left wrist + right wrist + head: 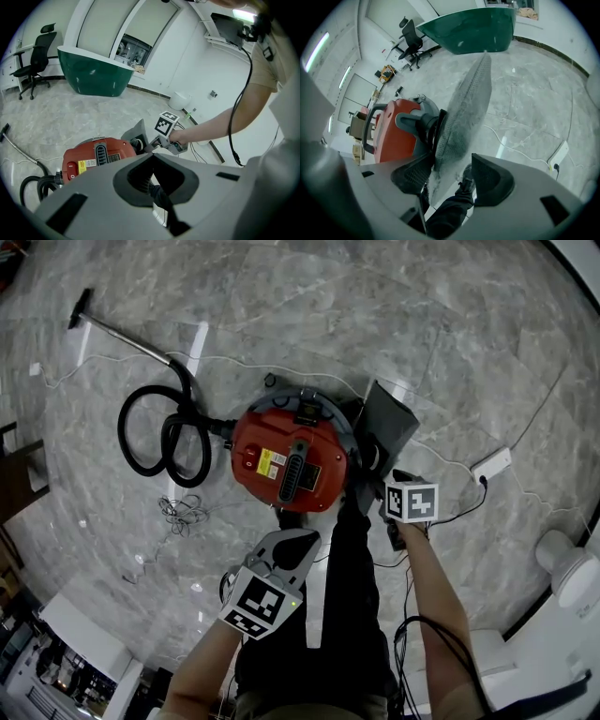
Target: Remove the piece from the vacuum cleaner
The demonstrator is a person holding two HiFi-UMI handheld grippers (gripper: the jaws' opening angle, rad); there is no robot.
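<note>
Left tongs (152, 158), nearest the lens, hang idle over the person's dark trouser leg (352, 577), jaws drawn together with nothing between them. Beyond them and off to their left, a black hose (122, 432) lies coiled on the marble floor (450, 352), one end plugged into a red vacuum cleaner (291, 460) that stands just ahead of the left tongs' tips. On the cleaner's side facing the right tongs (452, 164), a flat, dusty grey piece (461, 117) stands on edge, joined to the drum by a grey elbow (415, 123). The right tongs straddle the lower end of that piece. Their jaws are narrowly apart, one lying against its mesh face, while a sliver of shoe (468, 180) shows between the piece and the other jaw, so the grip appears not yet closed. Well to the right of the right tongs, a white power strip (491, 464) and its cord trail across the floor.

By this reading the job is at its opening stage. The right tongs are in place around the piece, but it looks seated on its elbow and nothing is off the cleaner. What is left is to close on the piece, pull it free and carry it clear. The idle left tongs may be needed to steady the drum.
</note>
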